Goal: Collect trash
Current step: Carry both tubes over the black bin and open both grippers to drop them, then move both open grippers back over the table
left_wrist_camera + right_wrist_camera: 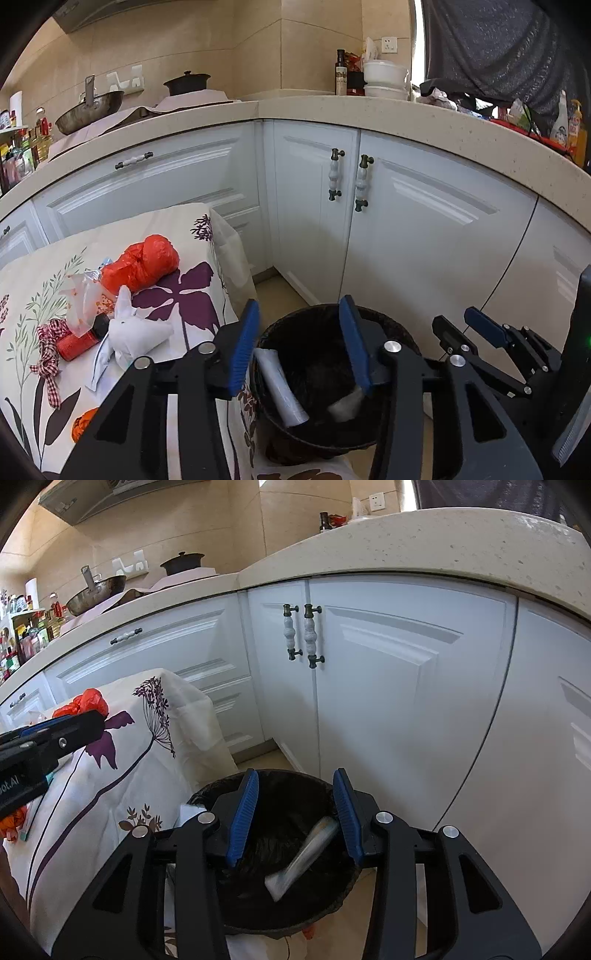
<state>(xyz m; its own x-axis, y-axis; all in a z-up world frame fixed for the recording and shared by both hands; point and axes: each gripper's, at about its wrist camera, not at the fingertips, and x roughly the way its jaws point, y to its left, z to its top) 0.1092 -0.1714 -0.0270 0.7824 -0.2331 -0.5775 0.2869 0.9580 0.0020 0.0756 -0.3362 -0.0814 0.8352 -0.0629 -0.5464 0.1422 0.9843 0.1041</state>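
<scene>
On the cloth-covered counter [177, 229] at left lie an orange bag [142, 264], a white wad [133, 332] and a red can [75, 345]. Right of it, both the left claw [301, 345] and right claw [295, 816] hang open and empty over the black bin [317, 439], where a white tube [303, 860] lies.

White cabinets [424, 229] under a beige countertop [369, 107]. Wok [90, 110], dark lidded pot [186, 84], oil bottle [341, 74], stacked white bowls [386, 79] on top. Floral tablecloth [122, 760] at left.
</scene>
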